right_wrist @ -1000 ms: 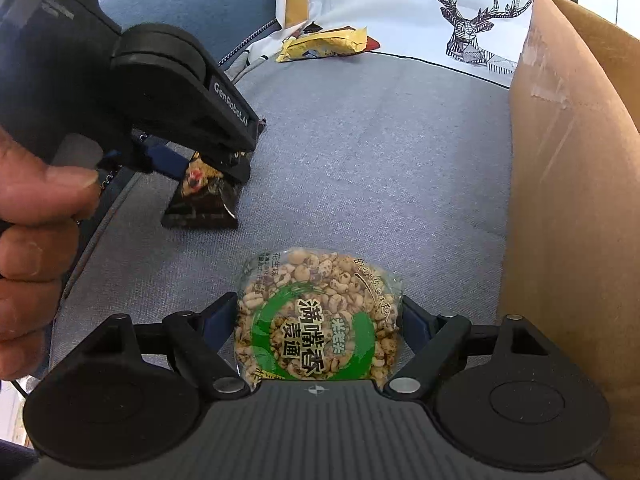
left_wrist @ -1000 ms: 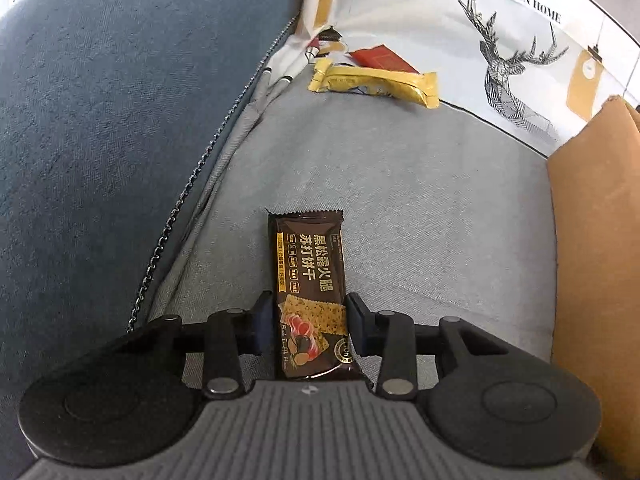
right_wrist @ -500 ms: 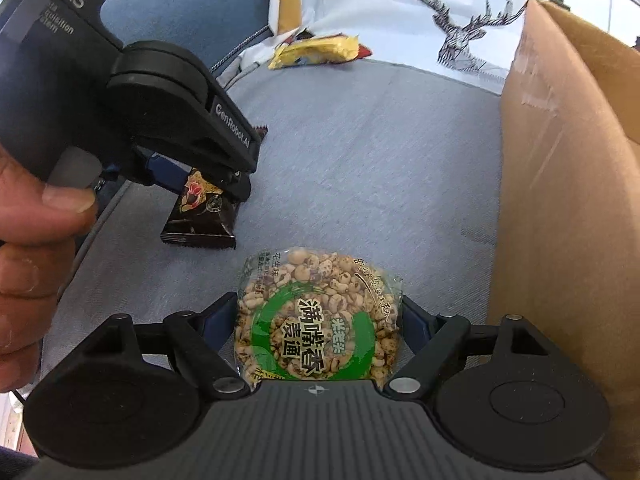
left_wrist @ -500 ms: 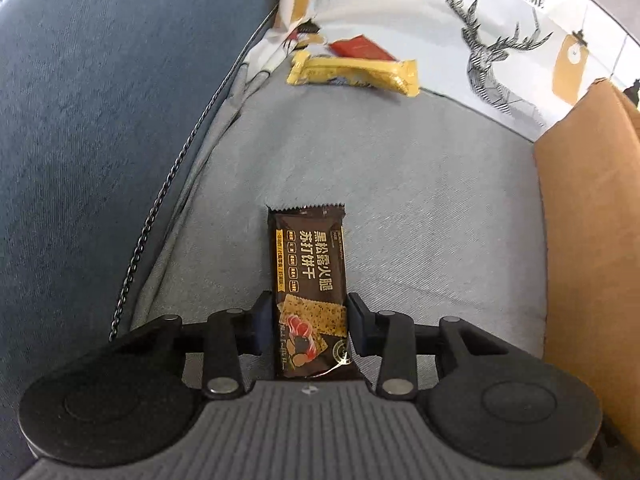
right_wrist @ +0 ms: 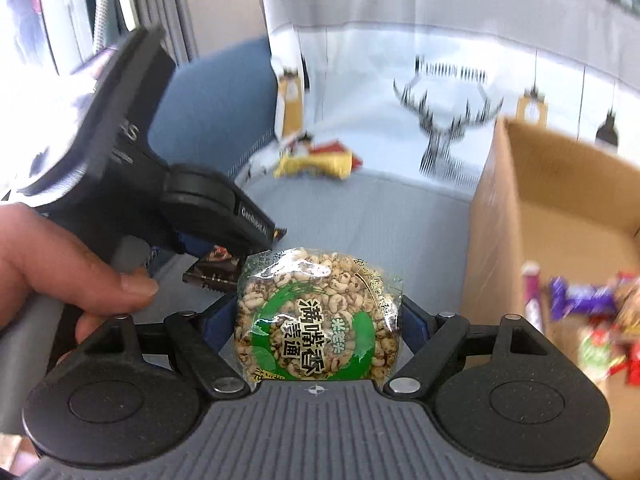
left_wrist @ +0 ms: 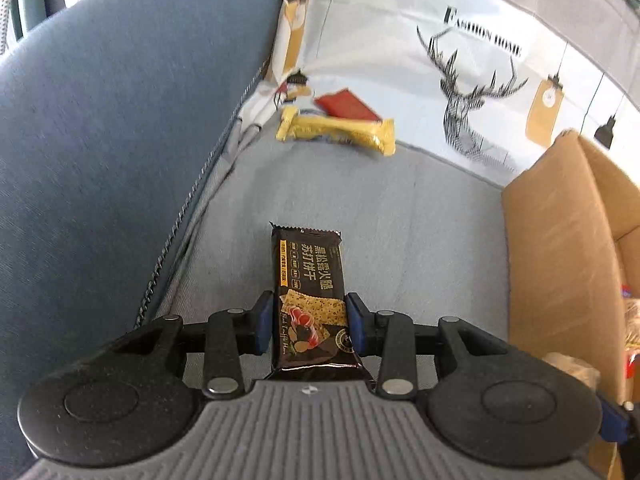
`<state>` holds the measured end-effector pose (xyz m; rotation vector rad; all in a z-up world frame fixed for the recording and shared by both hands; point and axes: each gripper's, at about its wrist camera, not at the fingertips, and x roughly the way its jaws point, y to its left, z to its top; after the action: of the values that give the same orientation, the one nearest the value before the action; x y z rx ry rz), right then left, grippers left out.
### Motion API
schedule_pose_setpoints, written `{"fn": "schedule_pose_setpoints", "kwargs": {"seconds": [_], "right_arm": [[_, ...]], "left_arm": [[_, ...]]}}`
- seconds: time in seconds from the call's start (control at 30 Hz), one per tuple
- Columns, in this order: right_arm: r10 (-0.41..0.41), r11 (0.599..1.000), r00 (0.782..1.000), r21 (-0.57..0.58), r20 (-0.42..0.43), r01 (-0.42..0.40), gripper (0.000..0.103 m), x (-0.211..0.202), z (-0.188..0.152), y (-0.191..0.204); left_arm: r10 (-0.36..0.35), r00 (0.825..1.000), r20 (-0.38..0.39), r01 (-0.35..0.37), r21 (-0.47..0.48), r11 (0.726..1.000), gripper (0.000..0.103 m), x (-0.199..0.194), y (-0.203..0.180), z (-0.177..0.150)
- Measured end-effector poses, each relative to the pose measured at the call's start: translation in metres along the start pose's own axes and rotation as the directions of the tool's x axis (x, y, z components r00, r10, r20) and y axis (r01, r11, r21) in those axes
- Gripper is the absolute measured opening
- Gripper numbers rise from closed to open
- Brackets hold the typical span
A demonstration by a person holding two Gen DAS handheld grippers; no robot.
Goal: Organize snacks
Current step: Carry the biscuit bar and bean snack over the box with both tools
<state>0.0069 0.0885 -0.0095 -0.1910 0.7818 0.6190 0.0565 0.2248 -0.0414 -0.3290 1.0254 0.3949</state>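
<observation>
My left gripper (left_wrist: 308, 326) is shut on a dark brown cracker packet (left_wrist: 308, 280), lifted above the grey sofa seat (left_wrist: 420, 216). In the right wrist view that same left gripper (right_wrist: 224, 256) shows at the left, held by a person's hand (right_wrist: 60, 264), with the brown packet (right_wrist: 212, 272) hanging from it. My right gripper (right_wrist: 316, 322) is shut on a round puffed-grain cake (right_wrist: 316, 320) in a clear wrapper with a green label. A cardboard box (right_wrist: 536, 208) stands open at the right, with several wrapped snacks (right_wrist: 580, 300) inside.
A yellow snack bar (left_wrist: 336, 130) and a red packet (left_wrist: 346, 104) lie at the back of the seat, against a white deer-print cushion (left_wrist: 472, 80). The blue sofa arm (left_wrist: 120, 140) rises on the left. The box wall (left_wrist: 560, 248) stands close on the right.
Both grippers have risen off the seat with their snacks. The right one has lifted and tilted up, so the box's inside and its snacks now show.
</observation>
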Motion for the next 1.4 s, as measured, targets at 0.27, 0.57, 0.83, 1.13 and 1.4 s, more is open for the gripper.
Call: {"fn": "schedule_pose_setpoints", "kwargs": {"seconds": [0.27,0.57,0.83,1.13,1.4], "right_arm": [[-0.039,0.999,0.990,0.004,0.135,0.038,0.083,-0.037,0.014,-0.020],[-0.174,0.984,0.928,0.098,0.329,0.150,0.083,-0.083,0.022,-0.069],[-0.371,0.925,0.820,0.246,0.436,0.288,0.083,-0.117,0.022,-0.126],[-0.531,0.843,0.703,0.374,0.473,0.386,0.083,-0.134,0.016,-0.163],[-0.547,0.835,0.688,0.375,0.478,0.403,0.084,-0.136,0.013,-0.165]], "left_arm": [[-0.063,0.993,0.103,0.068,-0.043,0.997,0.041,-0.025,-0.005,0.010],[-0.188,0.914,0.360,0.194,0.020,0.981,0.041,-0.079,-0.049,0.009],[-0.325,0.817,0.476,0.277,0.172,0.946,0.041,-0.112,-0.110,-0.014],[-0.464,0.749,0.473,0.318,0.359,0.878,0.041,-0.122,-0.159,-0.047],[-0.524,0.719,0.457,0.353,0.410,0.841,0.041,-0.124,-0.166,-0.056]]}}
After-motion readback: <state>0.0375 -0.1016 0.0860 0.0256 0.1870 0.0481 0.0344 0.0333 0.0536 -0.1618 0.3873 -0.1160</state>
